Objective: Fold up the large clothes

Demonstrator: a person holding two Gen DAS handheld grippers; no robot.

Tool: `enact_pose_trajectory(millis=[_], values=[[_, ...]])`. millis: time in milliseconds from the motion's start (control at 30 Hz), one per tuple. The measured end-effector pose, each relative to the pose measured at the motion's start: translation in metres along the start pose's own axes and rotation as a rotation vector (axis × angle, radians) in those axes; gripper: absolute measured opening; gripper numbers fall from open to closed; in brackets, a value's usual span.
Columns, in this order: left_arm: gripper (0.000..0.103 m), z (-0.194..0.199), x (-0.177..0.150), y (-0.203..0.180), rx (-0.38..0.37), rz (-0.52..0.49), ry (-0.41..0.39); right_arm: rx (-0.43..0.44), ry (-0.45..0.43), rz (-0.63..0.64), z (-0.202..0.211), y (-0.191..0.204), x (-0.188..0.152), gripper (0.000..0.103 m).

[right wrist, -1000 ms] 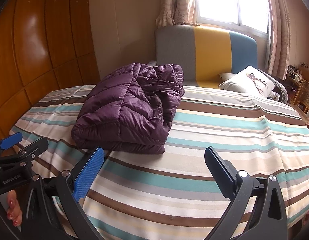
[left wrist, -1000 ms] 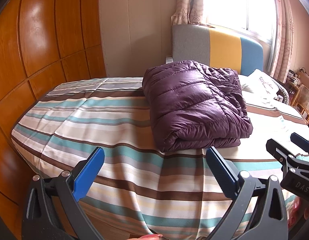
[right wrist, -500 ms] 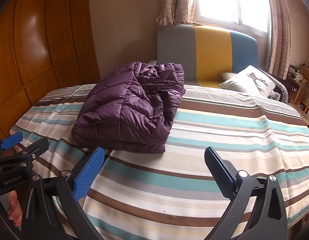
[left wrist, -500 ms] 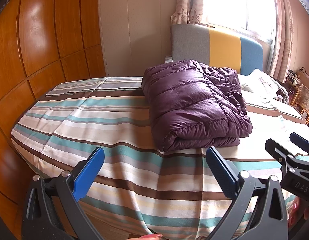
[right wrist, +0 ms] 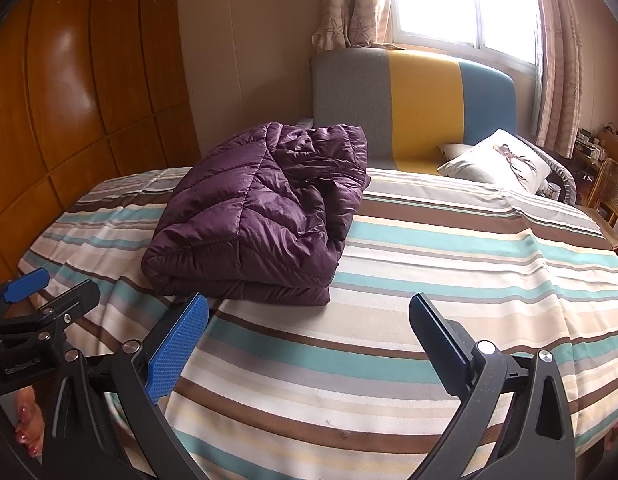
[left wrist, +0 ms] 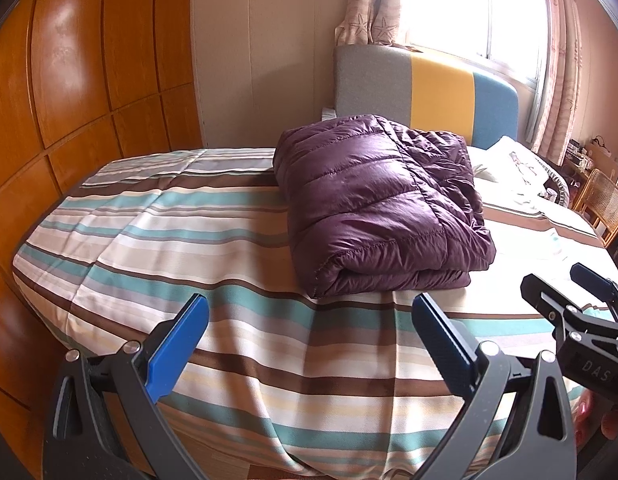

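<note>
Scene: A purple puffer jacket [left wrist: 381, 204] lies folded into a thick bundle on a striped bedspread [left wrist: 157, 232], near the bed's foot edge and well short of the tri-colour headboard [left wrist: 425, 92].
Jacket: In the right wrist view the purple puffer jacket [right wrist: 261, 216] shows stacked layers, with the rounded fold facing the cameras and looser, crumpled cloth along its far right side.
Left gripper: The left gripper [left wrist: 309, 324] hangs off the foot of the bed, its tongs spread wide and holding nothing, just short of the bundle's near edge.
Right gripper: The right gripper [right wrist: 309, 320] sits likewise spread and empty, to the right of the bundle and clear of it.
Stage: The fold looks all but complete; what remains appears to be tidying or release.
Doing it well: Any last touch is best made by pressing down the puffed right side, where the down could spring the layers apart, not by pinching and lifting.
Risk: The slippery shell may slide layer over layer if dragged.
Beyond: A white pillow [right wrist: 497, 160] rests by the headboard, well apart from the work.
</note>
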State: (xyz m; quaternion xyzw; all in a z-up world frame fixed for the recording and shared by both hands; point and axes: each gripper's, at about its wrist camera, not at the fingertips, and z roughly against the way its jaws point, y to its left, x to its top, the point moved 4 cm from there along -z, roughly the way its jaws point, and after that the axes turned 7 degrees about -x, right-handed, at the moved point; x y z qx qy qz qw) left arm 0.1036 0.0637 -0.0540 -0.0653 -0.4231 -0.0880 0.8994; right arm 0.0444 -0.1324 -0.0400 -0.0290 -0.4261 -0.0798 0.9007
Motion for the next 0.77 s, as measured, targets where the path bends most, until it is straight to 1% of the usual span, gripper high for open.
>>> enact_pose_trajectory(millis=[200, 300, 367, 500, 667, 767], values=[[0.101, -0.001, -0.001, 0.000, -0.017, 0.004, 0.002, 0.001, 0.005, 0.002, -0.001, 0.000, -0.001, 0.100], [0.101, 0.000, -0.002, 0.000, -0.018, 0.009, -0.003, 0.004, 0.006, 0.001, -0.001, -0.001, -0.001, 0.100], [0.101, 0.000, -0.003, -0.001, -0.005, 0.010, -0.012, 0.003, 0.007, -0.001, -0.002, -0.001, -0.001, 0.100], [0.101, -0.001, -0.004, -0.002, -0.011, 0.003, -0.009, 0.002, 0.014, -0.005, -0.004, -0.003, -0.002, 0.100], [0.101, -0.012, -0.005, 0.004, -0.008, 0.009, 0.035, 0.004, 0.037, -0.006, -0.013, -0.007, -0.004, 0.100], [0.101, -0.027, -0.002, 0.021, -0.005, 0.061, 0.063, -0.016, 0.058, -0.021, -0.027, -0.024, -0.001, 0.100]])
